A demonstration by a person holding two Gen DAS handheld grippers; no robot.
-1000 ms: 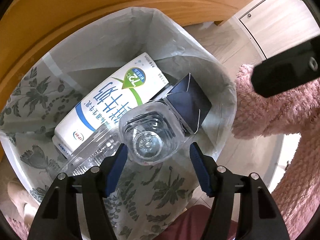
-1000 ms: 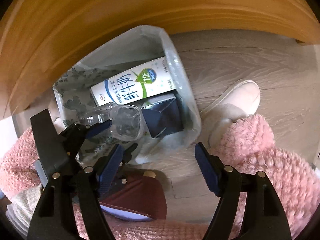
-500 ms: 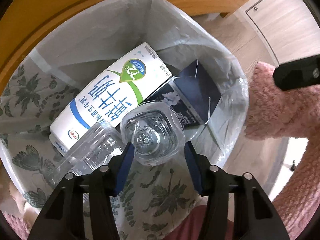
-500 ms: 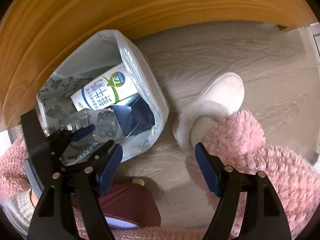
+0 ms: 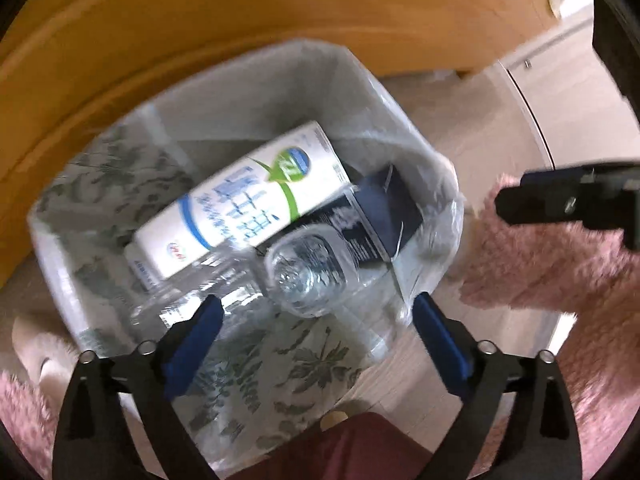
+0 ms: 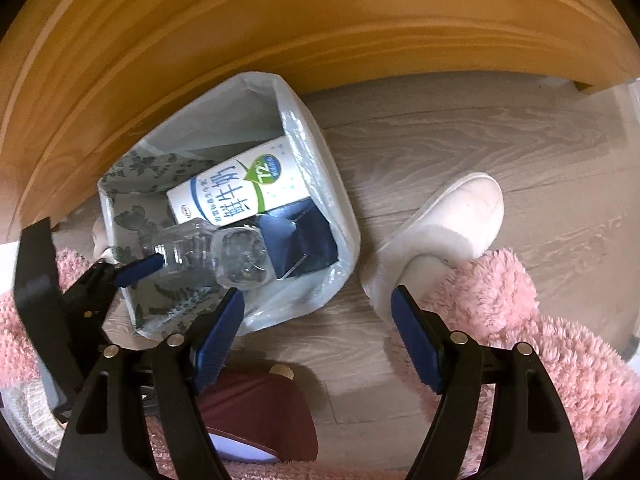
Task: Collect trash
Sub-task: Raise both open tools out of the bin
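Clear plastic bottle [image 5: 308, 276] lies in the lined bin [image 5: 436, 184] beside the milk carton [image 5: 240, 208]; your left tool [image 5: 316, 332] has just spread wide (nothing gripped), your right tool [image 6: 316, 330] gapes empty.

Right gripper [image 6: 318, 322] points down at the wood-grain floor [image 6: 460, 140], jaws apart, nothing between them. Left of it: trash bin [image 6: 344, 236] with clear liner, sitting under a curved wooden edge [image 6: 280, 20]. Inside the bin: white milk carton [image 6: 240, 196] lying on its side, dark blue carton [image 6: 304, 240] just beside it, clear plastic bottle [image 6: 216, 256] on top, base toward camera. Left gripper [image 6: 188, 276] over the bin's near side, its jaws have just been opening, one blue pad beside the bottle, no pressure visible. White slipper [image 6: 448, 232] right of the bin, pink fuzzy fabric [image 6: 520, 340] next to it.
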